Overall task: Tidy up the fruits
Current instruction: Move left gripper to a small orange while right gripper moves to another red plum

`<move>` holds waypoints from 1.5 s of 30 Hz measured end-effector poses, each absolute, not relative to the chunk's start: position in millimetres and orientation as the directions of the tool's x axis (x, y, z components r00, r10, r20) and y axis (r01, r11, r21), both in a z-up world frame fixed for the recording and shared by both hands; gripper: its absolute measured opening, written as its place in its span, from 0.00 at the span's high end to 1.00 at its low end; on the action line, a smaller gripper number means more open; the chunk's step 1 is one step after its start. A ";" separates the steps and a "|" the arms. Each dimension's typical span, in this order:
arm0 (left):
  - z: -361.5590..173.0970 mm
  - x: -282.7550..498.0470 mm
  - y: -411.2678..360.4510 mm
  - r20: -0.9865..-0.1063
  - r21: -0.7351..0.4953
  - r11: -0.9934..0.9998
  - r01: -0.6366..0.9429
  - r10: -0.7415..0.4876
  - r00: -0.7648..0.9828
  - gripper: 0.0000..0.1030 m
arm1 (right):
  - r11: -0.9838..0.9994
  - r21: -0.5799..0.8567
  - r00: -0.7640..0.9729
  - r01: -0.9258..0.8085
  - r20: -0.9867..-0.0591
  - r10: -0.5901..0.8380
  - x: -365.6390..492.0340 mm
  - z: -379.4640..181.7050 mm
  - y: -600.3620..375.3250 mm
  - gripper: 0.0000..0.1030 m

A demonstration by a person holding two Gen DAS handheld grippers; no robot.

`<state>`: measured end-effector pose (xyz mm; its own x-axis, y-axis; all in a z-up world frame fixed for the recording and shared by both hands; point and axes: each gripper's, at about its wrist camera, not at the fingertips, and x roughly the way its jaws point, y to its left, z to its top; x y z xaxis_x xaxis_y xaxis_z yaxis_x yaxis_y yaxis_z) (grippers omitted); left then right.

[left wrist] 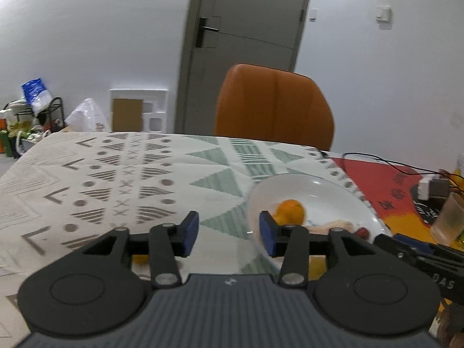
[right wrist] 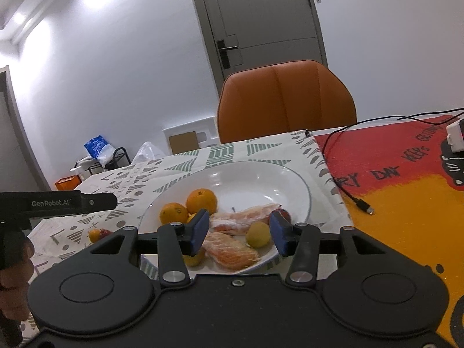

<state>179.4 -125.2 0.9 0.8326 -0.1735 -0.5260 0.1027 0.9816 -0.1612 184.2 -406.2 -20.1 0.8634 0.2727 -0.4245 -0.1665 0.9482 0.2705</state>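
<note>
Both grippers seen w/ jaws apart, nothing held: left gripper (left wrist: pixel 229 233) beside white plate (right wrist: pixel 293 179); right gripper (right wrist: pixel 239 233) over it, where oranges (right wrist: pixel 201 201) & peeled segments (right wrist: pixel 232 250) are collected, prob. for tidiness; small fruit (right wrist: pixel 97 235) left on cloth

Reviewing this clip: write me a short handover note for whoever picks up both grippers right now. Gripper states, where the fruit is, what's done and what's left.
Left gripper: open, nothing between the pads, hovering over the patterned tablecloth just left of the white plate.
Right gripper: open, empty, hovering at the plate's near edge.
On the plate: two oranges, two peeled pomelo pieces, a small yellow fruit and a red fruit, partly hidden behind the right finger.
Done: most of the fruit sits on the plate.
Left: a small orange and red fruit lie on the cloth left of the plate; they likely go in next.
</note>
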 end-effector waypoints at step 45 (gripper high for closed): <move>-56.2 197.5 -46.7 -0.601 -0.212 0.977 -0.015 -0.119 0.790 0.70 | 0.886 0.204 0.774 -0.416 -0.432 0.463 208.1 -5.7 -297.7 0.22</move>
<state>197.5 -46.7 -56.2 0.7904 -0.1187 -0.6009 -0.0147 0.9771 -0.2123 208.1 -297.7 -5.7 0.7740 0.4632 -0.4316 -0.4162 0.8860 0.2044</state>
